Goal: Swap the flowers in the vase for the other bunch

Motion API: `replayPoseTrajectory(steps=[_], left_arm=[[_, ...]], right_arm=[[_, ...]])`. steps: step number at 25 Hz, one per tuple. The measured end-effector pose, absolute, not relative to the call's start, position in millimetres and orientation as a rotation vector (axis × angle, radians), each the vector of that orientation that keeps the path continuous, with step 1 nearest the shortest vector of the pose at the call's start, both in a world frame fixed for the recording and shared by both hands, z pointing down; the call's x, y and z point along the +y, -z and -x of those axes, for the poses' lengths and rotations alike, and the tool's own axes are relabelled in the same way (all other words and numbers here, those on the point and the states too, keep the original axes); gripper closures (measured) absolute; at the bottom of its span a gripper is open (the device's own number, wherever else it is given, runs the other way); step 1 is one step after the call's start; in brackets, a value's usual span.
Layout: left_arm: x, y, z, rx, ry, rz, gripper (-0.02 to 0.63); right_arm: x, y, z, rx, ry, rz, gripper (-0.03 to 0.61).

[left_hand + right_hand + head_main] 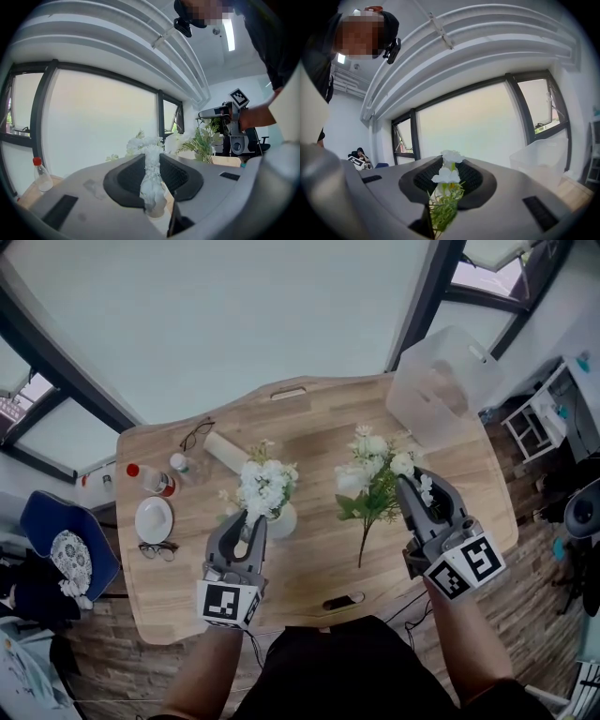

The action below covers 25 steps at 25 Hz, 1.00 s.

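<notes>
Around the white vase (284,523) on the surface (309,418), the left gripper (246,531) fingers pinch tight. Right of the vase, the right gripper (417,493) fingers pinch the other bunch (370,474) of flowers.

On the wooden table (309,418) stood a white plate (154,518), a red-capped bottle (148,478) and a clear plastic box (441,381).
</notes>
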State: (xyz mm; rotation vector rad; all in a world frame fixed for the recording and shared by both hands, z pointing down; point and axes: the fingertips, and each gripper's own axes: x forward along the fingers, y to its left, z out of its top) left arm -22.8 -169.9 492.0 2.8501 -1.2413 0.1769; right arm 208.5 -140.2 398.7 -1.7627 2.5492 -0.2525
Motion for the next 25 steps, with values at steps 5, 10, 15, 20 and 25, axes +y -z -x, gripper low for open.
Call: replayPoseTrajectory(steps=[5, 10, 15, 20, 25], left_arm=[[-166, -485, 22, -1.257, -0.170, -2.870, 0.510], [-159, -473, 19, -1.236, -0.124, -2.899, 0.485], [-152, -458, 22, -1.247, -0.083, -2.921, 0.456], [-146, -442, 33, -1.283, -0.055, -2.928, 0.453], [-140, -428, 48, -1.324, -0.028, -2.920, 0.453]], right_arm=[[-138, -397, -207, 2.552, 0.246, 1.757, 0.476], [-137, -389, -203, 2.544, 0.229, 1.740, 0.476], [-133, -381, -199, 2.543, 0.201, 1.728, 0.476], [-127, -371, -194, 2.534, 0.171, 1.709, 0.476], [-120, -363, -190, 2.528, 0.145, 1.695, 0.476]])
